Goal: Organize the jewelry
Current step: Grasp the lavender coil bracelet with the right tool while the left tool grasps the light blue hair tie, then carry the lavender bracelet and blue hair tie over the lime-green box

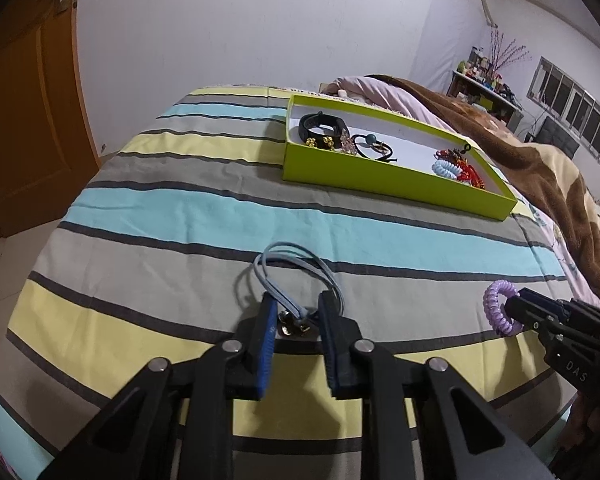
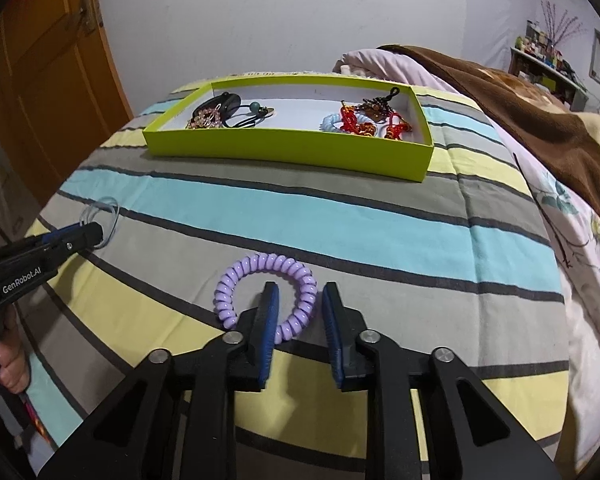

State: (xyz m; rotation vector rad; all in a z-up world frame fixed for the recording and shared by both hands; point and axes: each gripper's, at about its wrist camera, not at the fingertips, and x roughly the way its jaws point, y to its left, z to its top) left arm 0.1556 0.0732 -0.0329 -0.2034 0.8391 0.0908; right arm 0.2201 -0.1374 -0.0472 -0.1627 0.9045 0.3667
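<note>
Near the bed's front edge, the left claw [image 1: 296,316] stands released, its jaws straddling the metal-charmed knot of a grey-blue looped cord hair tie [image 1: 288,268] whose loops trail away toward the box; beside it the right claw [image 2: 300,304] is likewise released, one blue pad inside a lilac plastic spiral coil band [image 2: 266,290]; farther on, toward the bed's far edge, lies the lime-green shallow cardboard box [image 2: 284,148] holding sorted jewelry.

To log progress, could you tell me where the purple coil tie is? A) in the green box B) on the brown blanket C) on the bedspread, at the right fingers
C: the purple tie lies on the striped bedspread, one right finger through its ring.
</note>
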